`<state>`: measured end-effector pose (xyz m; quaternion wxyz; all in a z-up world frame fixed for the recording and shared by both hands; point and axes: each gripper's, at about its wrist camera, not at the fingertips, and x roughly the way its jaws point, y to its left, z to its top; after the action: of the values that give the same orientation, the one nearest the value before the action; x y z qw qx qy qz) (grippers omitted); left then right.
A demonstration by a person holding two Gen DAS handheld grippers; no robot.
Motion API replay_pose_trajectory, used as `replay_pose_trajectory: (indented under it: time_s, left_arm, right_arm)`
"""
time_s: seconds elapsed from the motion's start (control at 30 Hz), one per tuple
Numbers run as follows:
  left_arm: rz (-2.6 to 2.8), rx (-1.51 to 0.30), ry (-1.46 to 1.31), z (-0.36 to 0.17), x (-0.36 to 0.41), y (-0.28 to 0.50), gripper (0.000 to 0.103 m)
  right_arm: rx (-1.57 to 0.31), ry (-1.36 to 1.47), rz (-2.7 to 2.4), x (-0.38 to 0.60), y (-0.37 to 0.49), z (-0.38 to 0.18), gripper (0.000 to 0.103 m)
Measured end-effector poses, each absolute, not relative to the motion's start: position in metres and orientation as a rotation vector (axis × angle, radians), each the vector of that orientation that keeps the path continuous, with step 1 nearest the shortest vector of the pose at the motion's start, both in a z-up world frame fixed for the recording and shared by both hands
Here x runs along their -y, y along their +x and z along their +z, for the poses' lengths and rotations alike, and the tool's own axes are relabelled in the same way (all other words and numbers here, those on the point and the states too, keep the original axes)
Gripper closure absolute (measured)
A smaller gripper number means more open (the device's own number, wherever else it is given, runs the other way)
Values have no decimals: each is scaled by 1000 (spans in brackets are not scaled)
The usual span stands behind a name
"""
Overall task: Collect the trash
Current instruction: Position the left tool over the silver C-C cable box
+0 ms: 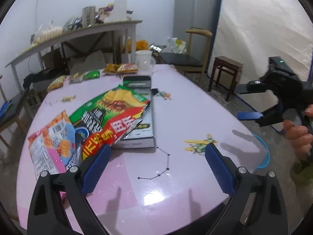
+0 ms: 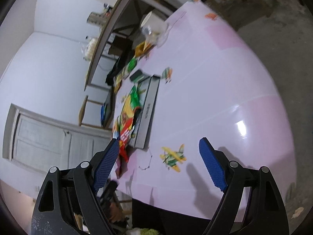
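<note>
Both my left hand-held gripper (image 1: pixel 156 154) and right hand-held gripper (image 2: pixel 159 156) stand wide open, empty. The torn wrapper (image 1: pixel 199 145) lies near-right on the desk (image 1: pixel 195 107): light, flimsy; I would pinch its edge.

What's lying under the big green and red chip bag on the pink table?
A flat grey box lies under the chip bag; its right side shows, the rest is covered.

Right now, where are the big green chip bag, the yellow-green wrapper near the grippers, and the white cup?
Green chip bag (image 1: pixel 109 113): left wrist view, middle of its printed front.
Yellow-green wrapper (image 2: pixel 173 157): right wrist view, its crumpled centre.
White cup (image 1: pixel 143 59): left wrist view, its side wall.
</note>
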<state>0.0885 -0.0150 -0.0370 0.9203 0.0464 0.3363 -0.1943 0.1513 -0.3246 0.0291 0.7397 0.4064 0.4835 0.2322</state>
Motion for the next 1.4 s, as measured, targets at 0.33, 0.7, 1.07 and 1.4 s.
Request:
replay_pose_trajectory:
  time_s: [0.33, 0.7, 1.07, 1.4]
  left_arm:
    - [-337, -705, 17, -59, 2, 124, 8]
    - [-355, -664, -67, -61, -4, 144, 8]
    - [-500, -657, -85, -63, 15, 145, 8]
    - [-322, -704, -97, -68, -11, 160, 8]
  right_arm:
    - [-1099, 858, 557, 289, 160, 27, 23]
    - [-1120, 884, 574, 261, 182, 14, 23]
    - [-1112, 888, 530, 275, 179, 12, 23]
    - [-1116, 908, 505, 283, 178, 4, 23]
